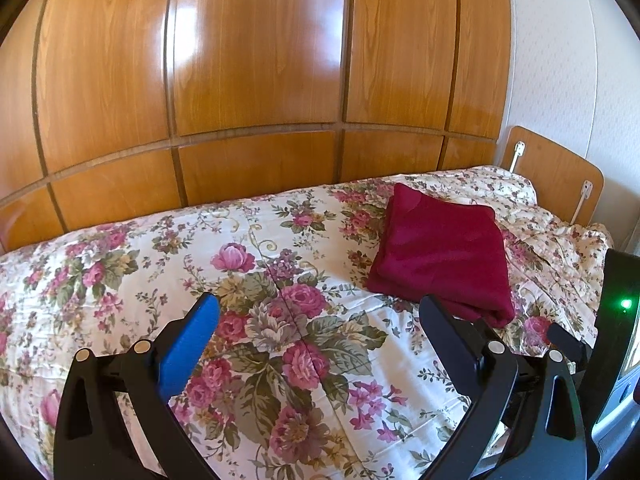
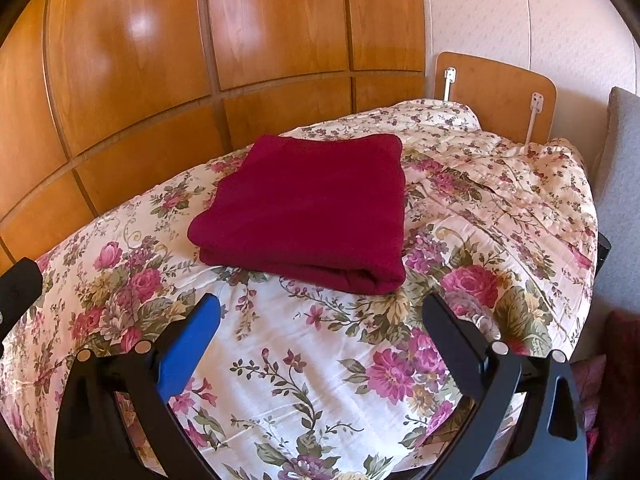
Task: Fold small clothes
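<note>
Soft matt burgundy cloth [image 2: 308, 216] lies on a floral cotton-like bedspread [image 2: 320, 360] beside glossy wooden panels [image 2: 132, 80].

Floral bedspread [image 2: 320, 360] w/ wooden wardrobe [image 1: 256, 80] behind; small headboard [image 2: 496, 92]; maybe grey cushion [image 2: 620, 152] at right.

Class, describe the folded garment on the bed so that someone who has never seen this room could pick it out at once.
Find the bed with the floral bedspread beside the glossy wooden wardrobe. On it, toward the headboard end, lies the folded dark red garment, a neat layered rectangle. It is the only plain, single-coloured thing on that patterned cover.
</note>
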Demonstrator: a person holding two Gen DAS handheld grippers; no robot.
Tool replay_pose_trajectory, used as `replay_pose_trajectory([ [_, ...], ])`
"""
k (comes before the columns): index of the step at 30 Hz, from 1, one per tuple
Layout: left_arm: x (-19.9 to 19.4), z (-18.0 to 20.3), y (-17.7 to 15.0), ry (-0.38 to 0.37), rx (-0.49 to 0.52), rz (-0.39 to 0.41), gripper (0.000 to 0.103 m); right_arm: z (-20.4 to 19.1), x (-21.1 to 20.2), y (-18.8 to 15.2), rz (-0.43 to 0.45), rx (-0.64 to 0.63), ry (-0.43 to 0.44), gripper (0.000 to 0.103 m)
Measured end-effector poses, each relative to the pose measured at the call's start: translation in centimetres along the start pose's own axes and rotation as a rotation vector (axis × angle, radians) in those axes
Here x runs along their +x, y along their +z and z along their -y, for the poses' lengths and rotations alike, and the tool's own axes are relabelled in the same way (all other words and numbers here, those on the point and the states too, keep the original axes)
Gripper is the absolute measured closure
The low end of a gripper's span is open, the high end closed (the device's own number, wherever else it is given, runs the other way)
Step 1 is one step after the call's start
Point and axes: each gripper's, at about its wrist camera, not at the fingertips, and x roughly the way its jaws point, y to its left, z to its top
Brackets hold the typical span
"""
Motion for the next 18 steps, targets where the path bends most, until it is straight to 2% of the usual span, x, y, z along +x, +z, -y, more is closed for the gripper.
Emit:
replay_pose_trajectory([
  [8,0.4,0.4,0.0,0.005,0.035,0.014,0.004,0.0,0.5,-0.3,-0.016,0.004,0.001,0.002],
  [18,1.9,-0.8,-0.7,0.027,-0.030,-0.059,0.004,-0.3,0.9,-0.1,-0.021,0.001,0.008,0.002],
])
